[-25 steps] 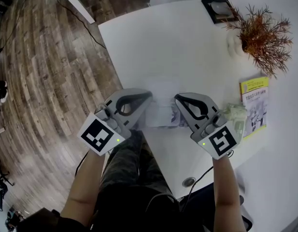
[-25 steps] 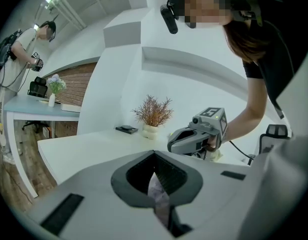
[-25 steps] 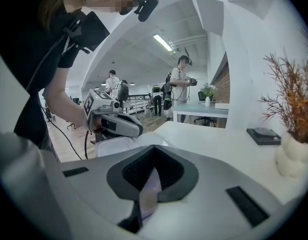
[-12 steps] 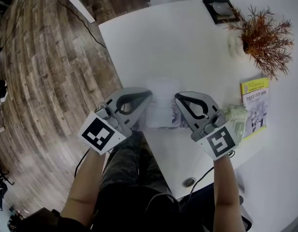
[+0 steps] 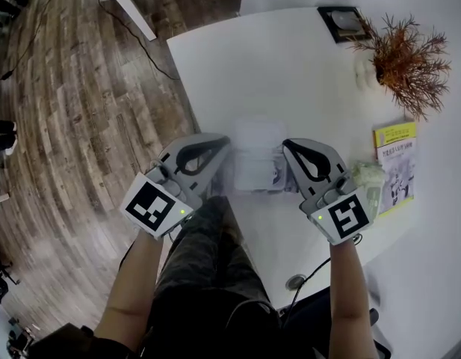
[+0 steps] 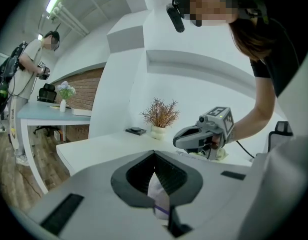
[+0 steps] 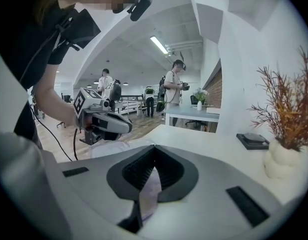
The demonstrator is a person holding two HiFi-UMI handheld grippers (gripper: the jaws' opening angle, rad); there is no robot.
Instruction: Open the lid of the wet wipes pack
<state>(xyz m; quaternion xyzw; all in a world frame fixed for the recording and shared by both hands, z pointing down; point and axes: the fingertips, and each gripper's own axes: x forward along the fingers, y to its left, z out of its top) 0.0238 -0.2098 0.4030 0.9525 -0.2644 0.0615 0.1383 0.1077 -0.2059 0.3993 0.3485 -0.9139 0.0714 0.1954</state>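
Inspector: Status of the left gripper (image 5: 223, 146)?
Clerk: Jaws fully closed, pinching the film at the 9 o'clock edge of the wet wipes pack (image 5: 256, 155).
Inspector: Pack location?
Clerk: Between both tools, over the white table (image 5: 290, 73), near its front edge.
Inspector: And the right gripper (image 5: 288, 148)?
Clerk: Clamped tight on the pack's 3 o'clock edge. From the pack, a dried plant (image 5: 402, 51) stands at 2 o'clock, well apart.

Beyond the wet wipes pack (image 5: 256, 155) the white table (image 5: 290, 73) lay open toward its far edge, while on the right a yellow booklet (image 5: 396, 163), a dried plant (image 5: 402, 51) and a black tray (image 5: 344, 21) blocked passage.
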